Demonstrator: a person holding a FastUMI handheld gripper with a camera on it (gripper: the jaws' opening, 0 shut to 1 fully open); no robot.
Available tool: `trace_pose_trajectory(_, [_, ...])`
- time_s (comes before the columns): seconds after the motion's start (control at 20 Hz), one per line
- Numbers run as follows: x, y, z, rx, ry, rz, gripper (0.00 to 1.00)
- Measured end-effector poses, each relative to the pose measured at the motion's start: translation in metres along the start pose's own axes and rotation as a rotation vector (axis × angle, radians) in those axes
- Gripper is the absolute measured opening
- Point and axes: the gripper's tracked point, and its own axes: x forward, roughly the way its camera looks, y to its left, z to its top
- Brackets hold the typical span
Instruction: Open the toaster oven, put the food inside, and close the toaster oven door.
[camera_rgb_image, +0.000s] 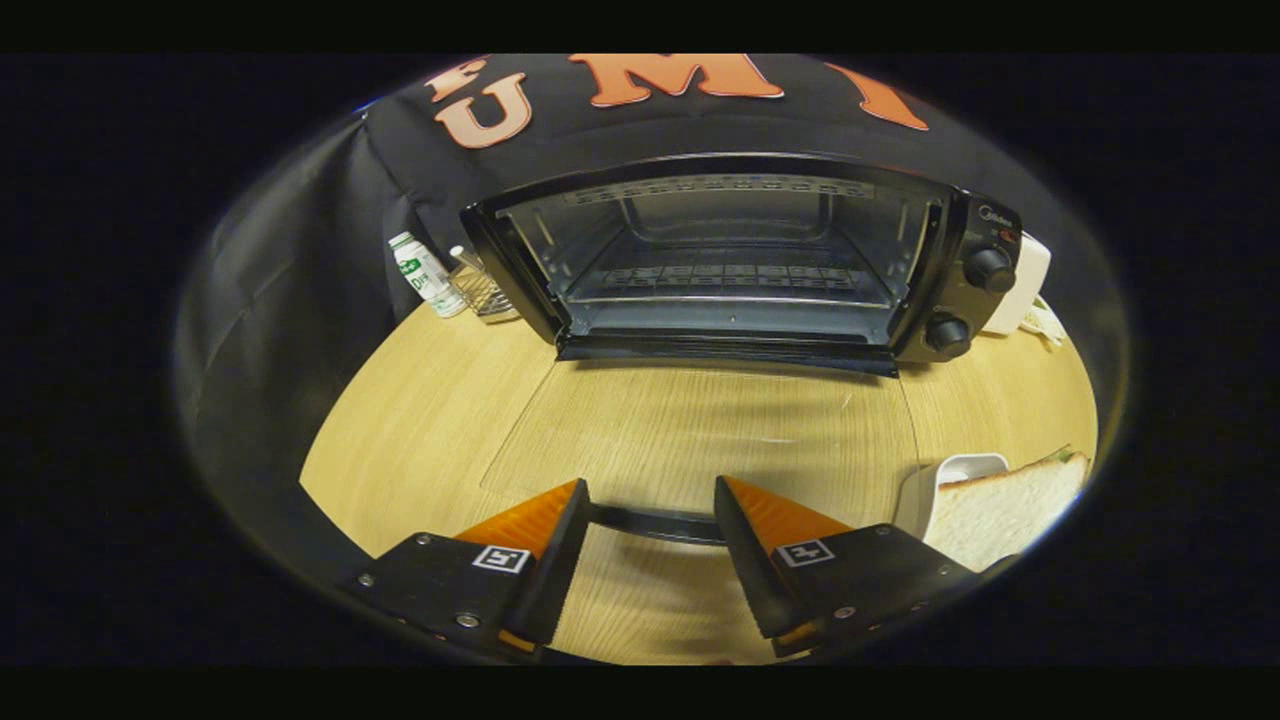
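Observation:
The black toaster oven (975, 300) stands at the back of the wooden table with its cavity exposed and a wire rack (730, 278) inside. Its glass door (700, 425) lies folded down flat toward me, the wood showing through it. The door's dark handle (655, 523) runs across just behind my fingertips, spanning the gap between them. My gripper (650, 485) is open, its fingers apart and pressing on nothing. A sandwich of white bread (1010, 505) rests on a white plate (945, 480), right beside my right finger.
Left of the oven stand a small white bottle with a green label (420, 268) and a small wire holder (482, 290). A white object (1028, 275) sits behind the oven's right side. Bare table (420, 420) stretches left of the door.

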Motion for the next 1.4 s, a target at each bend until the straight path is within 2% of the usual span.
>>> trace_pose_trajectory(0.1, [-0.013,-0.005,0.005,0.023,0.002,0.009,0.74])
trace_pose_trajectory(0.25, [-0.046,-0.014,0.032,0.006,-0.090,0.022,0.77])
trace_pose_trajectory(0.5, [-0.103,-0.061,0.069,0.008,-0.185,-0.016,0.95])
trace_pose_trajectory(0.6, [-0.119,-0.096,0.074,0.012,-0.190,-0.057,0.96])
trace_pose_trajectory(0.75, [-0.134,-0.160,0.074,0.005,-0.196,-0.166,0.98])
trace_pose_trajectory(0.85, [-0.139,-0.199,0.065,-0.003,-0.163,-0.233,0.98])
trace_pose_trajectory(0.95, [-0.136,-0.222,0.049,0.003,-0.104,-0.257,0.99])
trace_pose_trajectory(1.2, [-0.109,-0.241,-0.016,0.077,0.100,-0.199,0.98])
trace_pose_trajectory(1.4, [-0.091,-0.226,-0.032,0.243,0.161,-0.098,0.97])
